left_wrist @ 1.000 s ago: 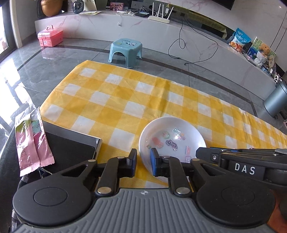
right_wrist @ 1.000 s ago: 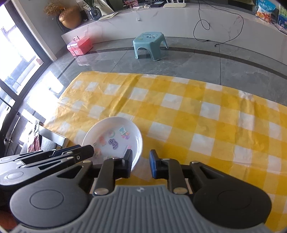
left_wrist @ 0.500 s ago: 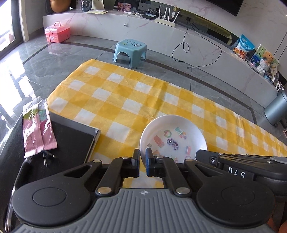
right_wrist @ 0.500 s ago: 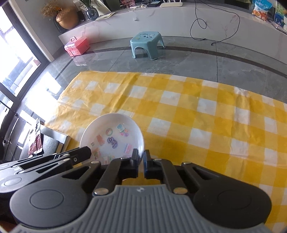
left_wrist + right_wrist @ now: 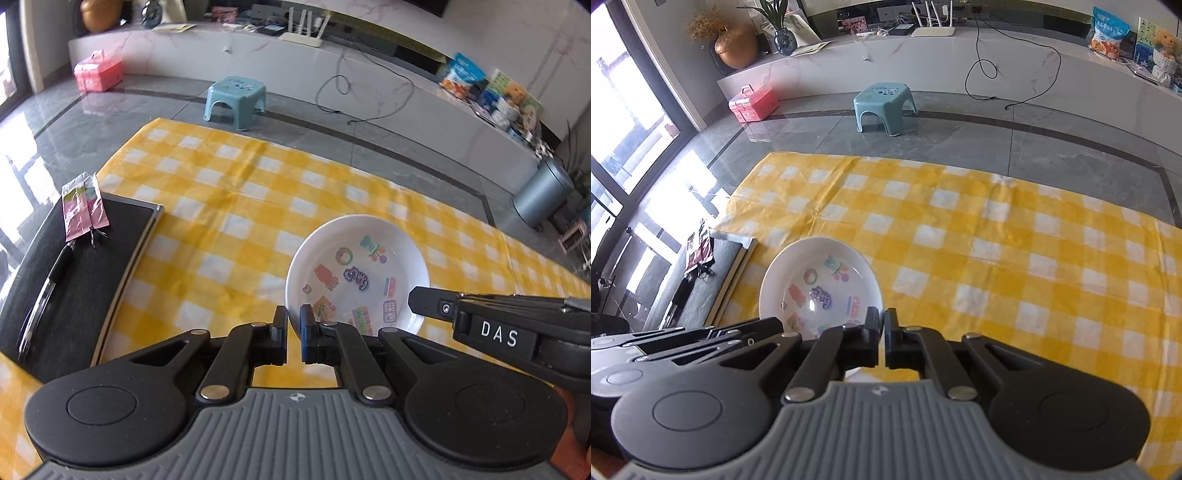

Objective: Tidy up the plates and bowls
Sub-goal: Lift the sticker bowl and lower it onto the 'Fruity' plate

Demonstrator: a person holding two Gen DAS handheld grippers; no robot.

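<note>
We pinch the white cartoon-print bowl (image 5: 356,273) by its near rim, left gripper (image 5: 293,325) and right gripper (image 5: 881,325) both clamped narrow, sharing its weight.

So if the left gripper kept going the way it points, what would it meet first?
The left gripper is already shut on the bowl's near rim; pushed on, it would probably meet the yellow checked cloth underneath.

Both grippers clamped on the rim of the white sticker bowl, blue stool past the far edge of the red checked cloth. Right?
Not quite: the cloth is yellow and white checked, not red, as the right wrist view shows. The rest holds: the left gripper and right gripper are each shut on the rim of the white bowl, and the blue stool stands on the floor beyond the cloth's far edge.
</note>
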